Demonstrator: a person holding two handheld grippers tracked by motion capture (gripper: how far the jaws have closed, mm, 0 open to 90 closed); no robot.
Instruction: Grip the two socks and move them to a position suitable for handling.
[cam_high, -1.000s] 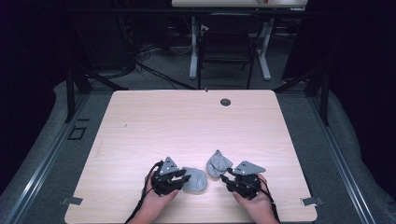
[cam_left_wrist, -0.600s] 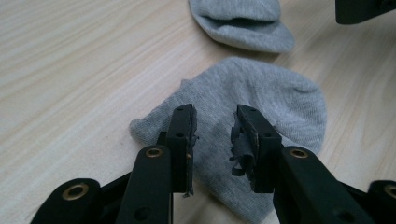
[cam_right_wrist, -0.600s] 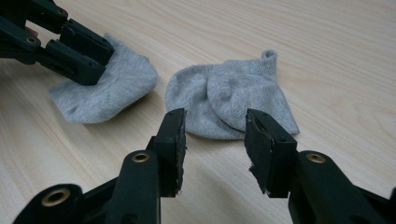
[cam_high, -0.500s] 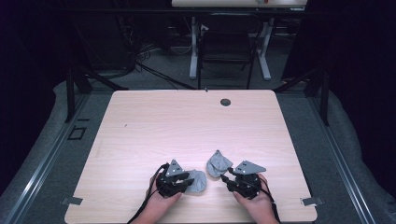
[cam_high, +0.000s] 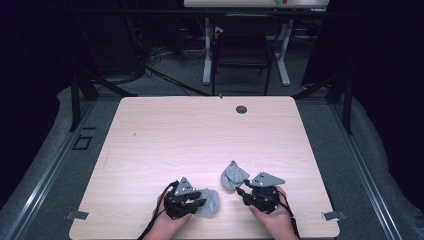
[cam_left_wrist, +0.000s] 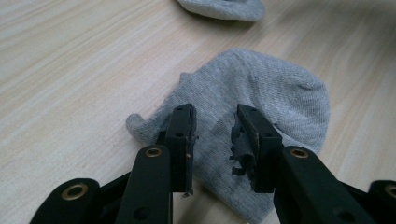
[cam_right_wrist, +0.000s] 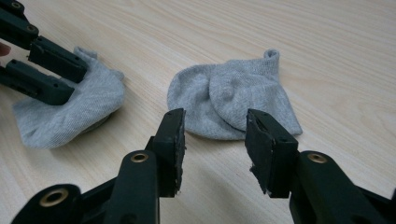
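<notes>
Now both tools gape: left tool (cam_left_wrist: 214, 135) over one grey sock (cam_left_wrist: 261, 102), right tool (cam_right_wrist: 214, 140) near another sock (cam_right_wrist: 233, 100).

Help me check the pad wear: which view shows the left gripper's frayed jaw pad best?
The left gripper view: the torn pad sits close up, shredded along its inner face, over the grey sock. In the right gripper view the left gripper is farther off; in the high view it is too small.

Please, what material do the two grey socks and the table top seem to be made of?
Both socks, left sock and right sock, look like soft knitted cotton-like fabric, matte: fine ribbed weave shows. The table top looks like pale wood-grain laminate, smooth with slight sheen; possibly real wood.
</notes>
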